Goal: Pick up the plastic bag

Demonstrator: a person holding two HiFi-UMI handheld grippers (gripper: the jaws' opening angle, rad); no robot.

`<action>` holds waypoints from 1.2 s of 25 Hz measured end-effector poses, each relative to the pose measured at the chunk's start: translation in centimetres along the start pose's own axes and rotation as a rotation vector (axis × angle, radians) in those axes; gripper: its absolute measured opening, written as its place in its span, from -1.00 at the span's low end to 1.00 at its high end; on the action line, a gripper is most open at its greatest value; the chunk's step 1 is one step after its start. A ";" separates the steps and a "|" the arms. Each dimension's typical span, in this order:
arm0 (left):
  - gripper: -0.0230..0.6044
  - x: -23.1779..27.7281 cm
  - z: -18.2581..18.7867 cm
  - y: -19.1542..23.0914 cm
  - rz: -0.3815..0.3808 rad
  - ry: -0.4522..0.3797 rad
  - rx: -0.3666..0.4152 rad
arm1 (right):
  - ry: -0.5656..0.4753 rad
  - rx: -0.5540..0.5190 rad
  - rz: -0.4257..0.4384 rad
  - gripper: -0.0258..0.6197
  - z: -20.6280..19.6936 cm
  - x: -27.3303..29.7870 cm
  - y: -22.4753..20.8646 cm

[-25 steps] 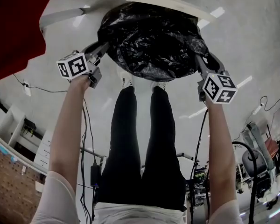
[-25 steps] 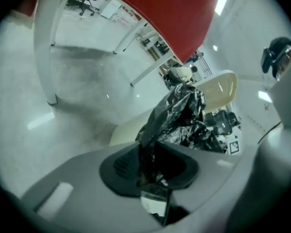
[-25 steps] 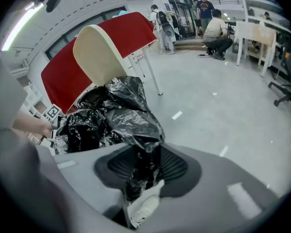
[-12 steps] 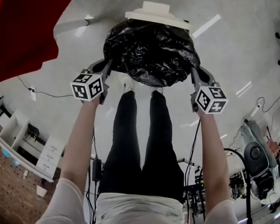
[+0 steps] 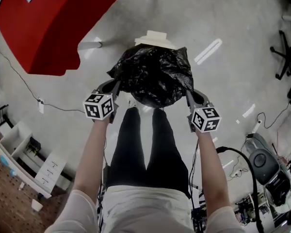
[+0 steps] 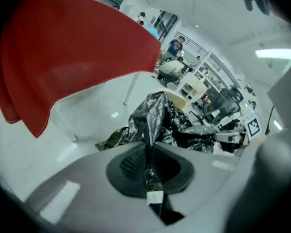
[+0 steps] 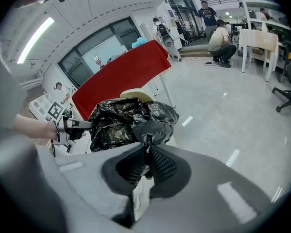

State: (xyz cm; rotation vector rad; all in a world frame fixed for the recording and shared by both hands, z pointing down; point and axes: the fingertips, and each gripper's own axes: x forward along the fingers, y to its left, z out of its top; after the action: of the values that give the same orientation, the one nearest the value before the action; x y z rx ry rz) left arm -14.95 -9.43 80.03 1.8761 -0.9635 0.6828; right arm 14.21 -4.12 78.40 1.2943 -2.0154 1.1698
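Observation:
The black plastic bag [image 5: 154, 75] hangs bulging between my two grippers above the pale floor, in front of the person's legs. My left gripper [image 5: 117, 85] is shut on the bag's left edge; in the left gripper view a pinched fold of black film [image 6: 149, 125] runs up from between the closed pads. My right gripper [image 5: 188, 94] is shut on the bag's right edge, and the right gripper view shows the crumpled bag [image 7: 126, 120] rising from its closed jaws. A white lid-like object [image 5: 154, 38] shows just beyond the bag.
A red-covered table [image 5: 53, 23] stands at the far left. A white drawer unit [image 5: 24, 154] sits low at the left. Cables, a grey machine [image 5: 264, 161] and an office chair [image 5: 286, 47] are at the right. People stand in the background [image 7: 218, 38].
The bag has risen off the white object and now hangs smaller and higher in the head view. Both grippers have moved closer together and up with it.

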 end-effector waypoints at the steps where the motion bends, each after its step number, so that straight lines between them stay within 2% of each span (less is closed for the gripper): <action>1: -0.91 -1.1 0.4 -0.8 0.003 -0.010 -0.007 | -0.010 0.002 0.003 -0.91 0.5 -1.1 0.5; 8: -0.91 -7.9 4.0 -5.0 0.021 -0.039 -0.043 | -0.076 0.007 0.017 -0.91 6.0 -7.1 2.6; 14: -0.91 -14.6 7.8 -8.9 0.052 -0.077 0.024 | -0.146 -0.047 0.060 -0.91 10.9 -13.1 5.7; 17: -0.91 -17.8 9.2 -11.0 0.062 -0.108 0.027 | -0.174 -0.073 0.086 -0.91 12.5 -16.3 7.4; 23: -0.91 -23.2 10.9 -14.9 0.105 -0.169 0.099 | -0.229 -0.138 0.118 -0.91 14.5 -22.0 10.1; 28: -0.91 -26.7 11.9 -17.4 0.089 -0.242 0.090 | -0.290 -0.185 0.124 -0.91 16.3 -25.8 11.2; 30: -0.91 -28.2 12.0 -18.6 0.088 -0.261 0.119 | -0.319 -0.203 0.127 -0.91 16.9 -27.6 12.0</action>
State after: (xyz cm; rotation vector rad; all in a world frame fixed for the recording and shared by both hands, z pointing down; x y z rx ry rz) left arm -13.97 -4.84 44.47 2.0734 -1.2001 0.5653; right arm 16.61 -2.57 44.01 1.3322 -2.4056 0.8232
